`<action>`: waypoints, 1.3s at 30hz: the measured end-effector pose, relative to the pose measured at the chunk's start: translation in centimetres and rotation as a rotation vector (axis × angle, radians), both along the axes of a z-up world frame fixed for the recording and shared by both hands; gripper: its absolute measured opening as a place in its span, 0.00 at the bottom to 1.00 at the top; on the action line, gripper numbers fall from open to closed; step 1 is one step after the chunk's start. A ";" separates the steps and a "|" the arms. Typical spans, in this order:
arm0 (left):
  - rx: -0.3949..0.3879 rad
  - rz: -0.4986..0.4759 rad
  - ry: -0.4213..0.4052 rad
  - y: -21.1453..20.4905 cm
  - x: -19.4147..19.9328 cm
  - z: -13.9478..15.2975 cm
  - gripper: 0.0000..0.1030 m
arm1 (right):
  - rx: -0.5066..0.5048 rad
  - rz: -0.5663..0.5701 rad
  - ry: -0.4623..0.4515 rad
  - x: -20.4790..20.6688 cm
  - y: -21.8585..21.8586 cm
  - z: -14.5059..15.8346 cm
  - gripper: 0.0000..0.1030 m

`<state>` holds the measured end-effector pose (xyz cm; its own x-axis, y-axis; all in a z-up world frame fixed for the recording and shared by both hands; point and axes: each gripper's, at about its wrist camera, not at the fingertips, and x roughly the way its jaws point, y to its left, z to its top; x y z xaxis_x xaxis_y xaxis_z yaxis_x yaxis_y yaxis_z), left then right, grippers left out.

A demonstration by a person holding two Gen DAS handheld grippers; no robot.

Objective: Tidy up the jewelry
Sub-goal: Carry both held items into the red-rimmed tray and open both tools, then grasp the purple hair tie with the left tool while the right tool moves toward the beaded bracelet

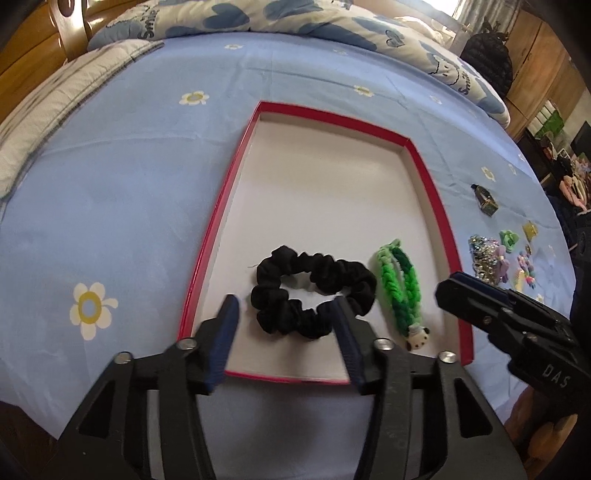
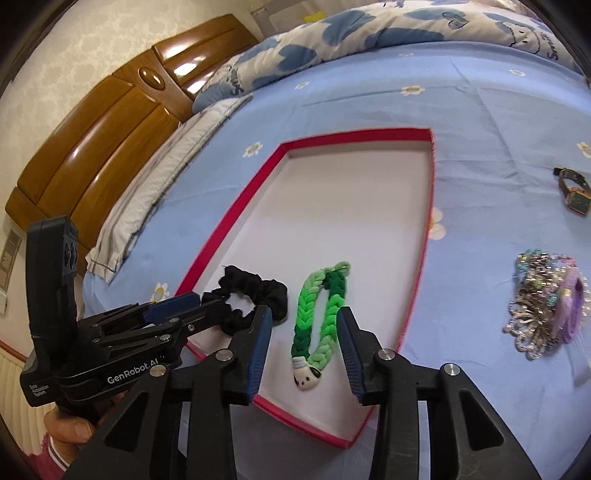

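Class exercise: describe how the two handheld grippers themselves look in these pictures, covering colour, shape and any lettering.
Both the left gripper and the right gripper are matte black linkage frames with triangular cut-outs and silver pivot pins. Each finger ends in a ribbed dark blue pad. White lettering on the left gripper's side reads "GenRobot.AI" and "Data Acquisition System"; the right one shows "DAS". No cables are visible.

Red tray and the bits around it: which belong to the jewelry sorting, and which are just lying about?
Job:
- red tray
- black scrunchie, in the tray
- green braided band, in the tray
- watch, on the sheet
- sparkly beaded pile, on the sheet
- small clips, on the sheet

Lying about:
- quilt
- pillow
- headboard
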<state>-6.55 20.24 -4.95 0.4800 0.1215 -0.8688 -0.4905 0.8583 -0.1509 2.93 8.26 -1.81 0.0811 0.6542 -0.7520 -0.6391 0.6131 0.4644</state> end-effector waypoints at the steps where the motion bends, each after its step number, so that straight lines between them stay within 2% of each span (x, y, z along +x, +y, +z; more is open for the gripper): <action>1: 0.010 -0.003 -0.010 -0.2 -0.2 0.4 0.56 | 0.006 -0.008 -0.005 0.0 -0.3 0.3 0.41; 5: 0.013 -0.015 -0.038 -0.9 -0.2 1.5 0.57 | 0.039 -0.070 -0.019 0.1 -3.3 1.4 0.48; 11: 0.006 -0.069 -0.075 -3.3 0.8 3.0 0.57 | 0.050 -0.189 -0.032 0.6 -8.9 2.2 0.48; 22: -0.021 -0.209 -0.103 -9.2 4.1 3.9 0.57 | 0.034 -0.426 -0.053 2.0 -19.3 2.5 0.50; 32: -0.025 -0.324 -0.100 -13.9 7.7 3.8 0.57 | -0.002 -0.560 -0.068 3.9 -25.0 1.5 0.50; 39: -0.028 -0.391 -0.073 -16.6 10.5 2.9 0.57 | -0.030 -0.589 -0.064 5.2 -26.8 0.4 0.50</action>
